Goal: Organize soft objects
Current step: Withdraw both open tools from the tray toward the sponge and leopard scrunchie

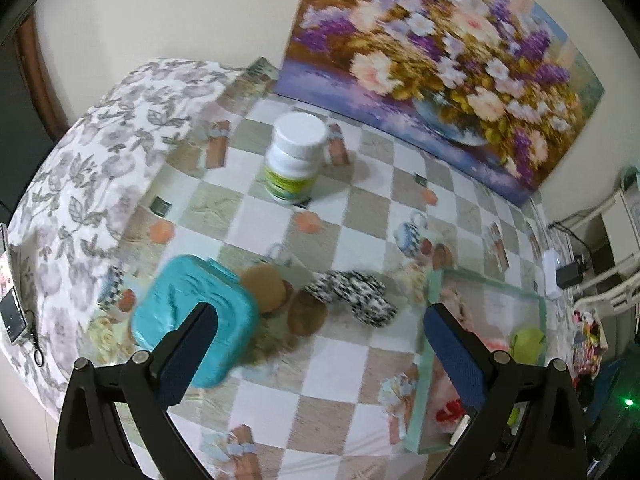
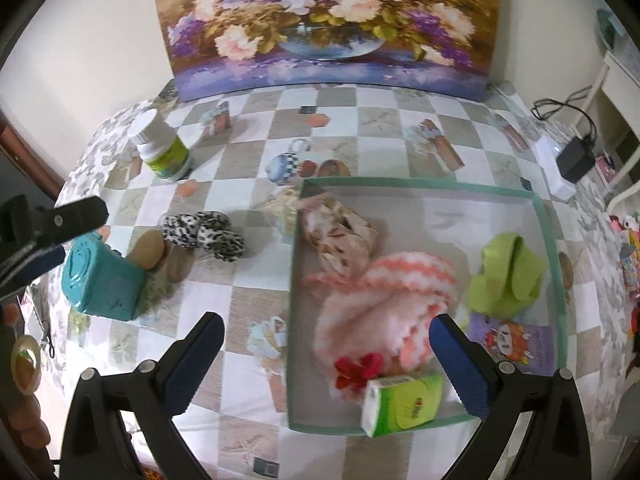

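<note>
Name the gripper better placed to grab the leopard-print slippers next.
Left. The left gripper hangs open right before the leopard-print slippers; the right gripper hovers over the green-rimmed box, further away.

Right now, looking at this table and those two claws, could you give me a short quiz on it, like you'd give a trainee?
1. True or false: the leopard-print slippers already lie inside the green-rimmed tray.
2. Multiple choice: which stands upright at the table's far side? A) white-capped bottle B) tissue pack C) teal tin
3. Fill in: both the left claw and the right claw have their jaws ____.

Key: 1 false, they sit on the checkered tablecloth left of the tray. 2 A. 3 open, holding nothing.
</note>
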Motion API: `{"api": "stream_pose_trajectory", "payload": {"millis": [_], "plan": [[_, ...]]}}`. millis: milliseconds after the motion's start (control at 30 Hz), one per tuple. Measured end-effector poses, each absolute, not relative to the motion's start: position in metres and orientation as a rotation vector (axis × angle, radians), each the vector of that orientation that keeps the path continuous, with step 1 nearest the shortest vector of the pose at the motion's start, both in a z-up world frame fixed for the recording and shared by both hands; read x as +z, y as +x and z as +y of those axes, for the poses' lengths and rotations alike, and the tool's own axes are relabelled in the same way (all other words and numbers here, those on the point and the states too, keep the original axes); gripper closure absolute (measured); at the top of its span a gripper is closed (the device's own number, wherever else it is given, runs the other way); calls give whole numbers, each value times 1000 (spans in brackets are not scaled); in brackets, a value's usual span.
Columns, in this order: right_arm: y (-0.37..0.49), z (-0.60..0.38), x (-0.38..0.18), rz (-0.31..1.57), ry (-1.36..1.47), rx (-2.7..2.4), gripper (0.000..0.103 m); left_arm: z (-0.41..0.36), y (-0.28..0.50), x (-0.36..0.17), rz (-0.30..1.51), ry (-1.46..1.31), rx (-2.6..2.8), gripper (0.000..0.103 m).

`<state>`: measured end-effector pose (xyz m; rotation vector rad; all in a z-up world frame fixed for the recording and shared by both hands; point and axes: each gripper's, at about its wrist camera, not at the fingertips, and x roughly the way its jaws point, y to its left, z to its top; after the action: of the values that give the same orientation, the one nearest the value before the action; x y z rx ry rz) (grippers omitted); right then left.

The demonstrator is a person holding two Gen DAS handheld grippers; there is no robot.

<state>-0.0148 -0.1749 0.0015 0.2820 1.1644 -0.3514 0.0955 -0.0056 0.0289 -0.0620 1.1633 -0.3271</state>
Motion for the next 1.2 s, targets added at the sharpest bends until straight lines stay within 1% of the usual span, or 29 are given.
{"api": "stream_pose_trajectory", "payload": {"millis": [267,533,700,900,1033,1100,1200], "plan": [[18,-155,7,1156,259,-309,0,28,121,16,1197,-127,-248,0],[52,-142,-5,1178,258,-254,0,37,138,3,1234,-129,-243,0],[69,-140,-16,1202,259,-219,0,33,154,-5,1293,-107,-275,0],[92,-132,-34,1235,187,-176,0,25,180,-9,1375,-79,-365,1],[105,-125,-48,1251,154,-132,0,16,194,-15,1430,13,-359,1],[109,-121,-54,1256,138,-111,0,9,201,-21,1473,53,-375,1],[116,-116,-63,1256,116,-84,0,4,209,-35,1563,41,-395,1]]}}
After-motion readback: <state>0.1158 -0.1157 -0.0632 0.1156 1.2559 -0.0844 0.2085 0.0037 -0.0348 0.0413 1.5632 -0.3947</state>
